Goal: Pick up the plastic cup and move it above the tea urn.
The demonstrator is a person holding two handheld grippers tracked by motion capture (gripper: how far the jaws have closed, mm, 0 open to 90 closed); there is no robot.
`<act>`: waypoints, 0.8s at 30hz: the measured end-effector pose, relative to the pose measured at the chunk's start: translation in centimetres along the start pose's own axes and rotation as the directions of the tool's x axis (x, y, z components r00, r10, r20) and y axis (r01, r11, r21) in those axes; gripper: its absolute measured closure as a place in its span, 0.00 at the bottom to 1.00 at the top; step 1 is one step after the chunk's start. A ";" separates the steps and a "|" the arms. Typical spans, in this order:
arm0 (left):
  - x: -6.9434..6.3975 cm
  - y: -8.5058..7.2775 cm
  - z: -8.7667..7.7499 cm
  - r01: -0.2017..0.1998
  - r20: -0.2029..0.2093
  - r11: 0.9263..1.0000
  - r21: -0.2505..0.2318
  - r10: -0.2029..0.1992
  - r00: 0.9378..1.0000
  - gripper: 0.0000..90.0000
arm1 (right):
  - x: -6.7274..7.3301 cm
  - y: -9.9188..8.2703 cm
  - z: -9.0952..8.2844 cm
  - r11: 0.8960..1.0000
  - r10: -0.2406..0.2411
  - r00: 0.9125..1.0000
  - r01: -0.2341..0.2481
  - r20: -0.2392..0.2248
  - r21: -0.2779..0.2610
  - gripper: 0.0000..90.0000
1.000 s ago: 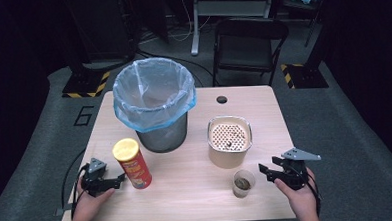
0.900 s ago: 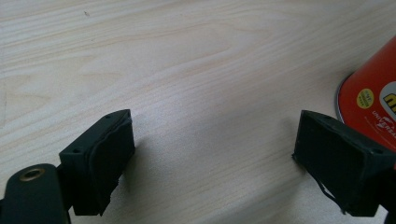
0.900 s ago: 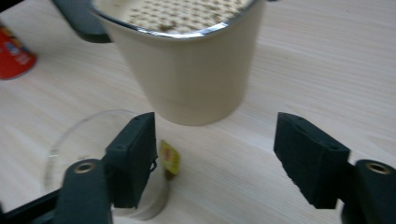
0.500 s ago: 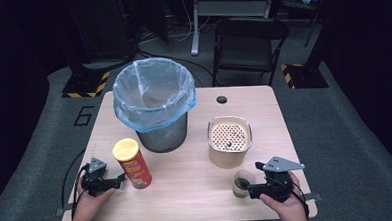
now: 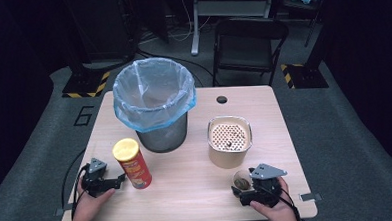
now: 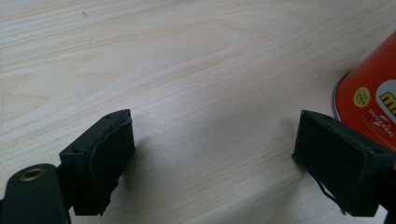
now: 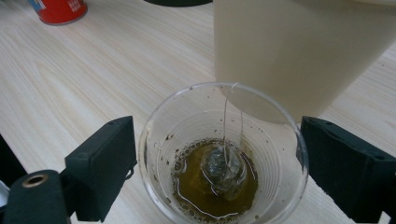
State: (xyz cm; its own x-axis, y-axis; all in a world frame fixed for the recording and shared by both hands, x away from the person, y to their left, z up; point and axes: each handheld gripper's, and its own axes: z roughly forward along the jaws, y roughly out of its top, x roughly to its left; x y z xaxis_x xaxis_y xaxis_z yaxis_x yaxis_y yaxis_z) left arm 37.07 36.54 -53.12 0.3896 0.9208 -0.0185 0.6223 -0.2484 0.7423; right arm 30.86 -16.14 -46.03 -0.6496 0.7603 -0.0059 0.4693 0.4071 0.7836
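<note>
right gripper [image 5: 243,188] sits at the near right edge of the table [image 5: 197,190], jaws spread wide and just been opening, with the clear plastic cup [image 7: 223,154] between them, pads not pressing on it. cup holds brown liquid and a tea bag, right beside the beige strainer pot [image 5: 229,141]. left gripper [image 5: 118,180] is unclenched too, next to the red chip can [image 5: 132,163].

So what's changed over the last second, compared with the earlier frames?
The right gripper slid in leftward to the clear cup, its jaws just opening; they now flank the cup without pressing. Left gripper, red can, bin and beige container unchanged.
</note>
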 end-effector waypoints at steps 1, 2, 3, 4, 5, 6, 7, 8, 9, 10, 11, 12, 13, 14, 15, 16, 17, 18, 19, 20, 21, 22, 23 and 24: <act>0.0 0.0 0.0 0.000 0.000 1.000 0.000 0.000 1.000 0.13 | 0.0 0.0 0.0 1.000 0.000 1.000 0.000 0.000 0.000 0.13; 0.0 0.0 0.0 -0.001 -0.001 1.000 -0.001 0.001 1.000 0.13 | 0.0 -0.3 0.2 1.000 0.001 1.000 -0.001 0.002 0.008 0.15; 0.0 0.0 0.0 0.000 0.000 1.000 0.000 0.000 1.000 0.13 | 0.0 -0.4 0.3 1.000 -0.007 1.000 0.007 0.001 0.007 0.15; 0.0 0.0 0.0 0.000 0.000 1.000 0.000 0.000 1.000 0.13 | 0.0 -0.4 0.3 1.000 -0.007 1.000 0.007 0.001 0.007 0.15; 0.0 0.0 0.0 -0.001 -0.001 1.000 -0.001 0.001 1.000 0.13 | 0.0 -0.6 0.7 1.000 0.002 1.000 -0.002 0.006 0.021 0.16; 0.0 0.0 0.0 0.000 0.000 1.000 0.000 0.000 1.000 0.13 | 0.0 -0.7 0.8 0.999 -0.005 1.000 0.005 0.004 0.031 0.16; 0.0 0.0 0.0 0.000 0.000 1.000 0.000 0.000 1.000 0.13 | 0.0 -0.7 0.8 0.999 -0.005 1.000 0.005 0.004 0.031 0.16; 0.0 0.0 0.0 0.000 0.000 1.000 0.000 0.000 1.000 0.13 | 0.0 -0.9 1.1 0.999 -0.001 1.000 0.001 -0.002 0.038 0.17; 0.0 0.0 0.0 0.000 0.000 1.000 0.000 0.000 1.000 0.13 | 0.0 -0.9 1.2 0.999 -0.008 1.000 0.008 -0.004 0.044 0.18; 0.0 0.0 0.0 0.000 0.000 1.000 0.000 0.000 1.000 0.13 | 0.1 -0.9 1.2 0.999 -0.010 1.000 0.010 0.000 0.045 0.18; 0.0 0.0 0.0 0.000 0.000 1.000 0.000 0.000 1.000 0.13 | 0.1 -1.0 1.3 0.999 -0.021 1.000 0.020 0.005 0.045 0.20; 0.0 0.0 0.0 0.000 0.000 1.000 0.000 0.000 1.000 0.13 | 0.1 -1.0 1.3 0.999 -0.021 1.000 0.020 0.010 0.040 0.22; 0.0 0.0 0.0 -0.001 0.000 1.000 0.000 0.001 1.000 0.13 | 0.0 -1.0 1.3 0.999 -0.013 1.000 0.012 0.012 0.039 0.23; 0.0 0.0 0.0 0.000 0.000 1.000 0.000 0.000 1.000 0.13 | -0.1 -1.0 1.3 0.999 -0.011 1.000 0.011 0.009 0.037 0.23; 0.0 0.0 0.0 -0.001 0.000 1.000 -0.001 0.001 1.000 0.13 | -0.2 -1.0 1.4 0.999 0.000 1.000 0.000 0.011 0.036 0.23; 0.0 0.0 0.0 0.000 0.001 1.000 0.001 0.000 1.000 0.13 | -0.3 -1.0 1.4 0.999 -0.001 1.000 0.001 0.002 0.034 0.23; 0.0 0.0 0.0 0.000 0.000 1.000 0.000 0.000 1.000 0.13 | -0.3 -1.0 1.4 0.999 -0.004 1.000 0.004 0.000 0.032 0.24; 0.0 0.0 0.0 0.000 0.000 1.000 0.000 0.000 1.000 0.13 | -0.3 -1.1 1.4 0.999 -0.012 1.000 0.012 0.002 0.030 0.24; 0.0 0.0 0.0 0.000 0.000 1.000 0.000 0.000 1.000 0.13 | -0.3 -1.1 1.4 0.999 -0.012 1.000 0.012 0.002 0.030 0.24; 0.0 0.0 0.0 0.000 0.000 1.000 0.000 0.000 1.000 0.13 | -0.3 -1.1 1.5 0.999 -0.028 1.000 0.028 0.006 0.023 0.24; 0.0 0.0 0.0 0.000 0.000 1.000 0.000 0.000 1.000 0.13 | -0.3 -1.1 1.5 0.999 -0.028 1.000 0.028 0.006 0.023 0.24; 0.0 0.0 0.0 -0.001 -0.001 1.000 -0.001 0.001 1.000 0.13 | -0.3 -1.1 1.5 0.999 -0.026 1.000 0.026 0.006 0.021 0.24; 0.0 0.0 0.0 -0.001 -0.001 1.000 -0.001 0.001 1.000 0.13 | -0.3 -1.1 1.5 0.999 -0.043 0.999 0.043 0.004 0.021 0.25; 0.0 0.0 0.0 -0.001 -0.001 1.000 -0.001 0.001 1.000 0.13 | -0.3 -1.1 1.5 0.999 -0.047 0.999 0.047 0.004 0.022 0.25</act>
State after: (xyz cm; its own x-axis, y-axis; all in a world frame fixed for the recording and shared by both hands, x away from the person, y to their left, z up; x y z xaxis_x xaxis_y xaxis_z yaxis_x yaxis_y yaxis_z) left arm 37.08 36.55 -53.13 0.3894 0.9209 -0.0175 0.6212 -0.2486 0.7432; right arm 31.45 -16.01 -47.79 -0.6685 0.7423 -0.0453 0.4514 0.4534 0.7686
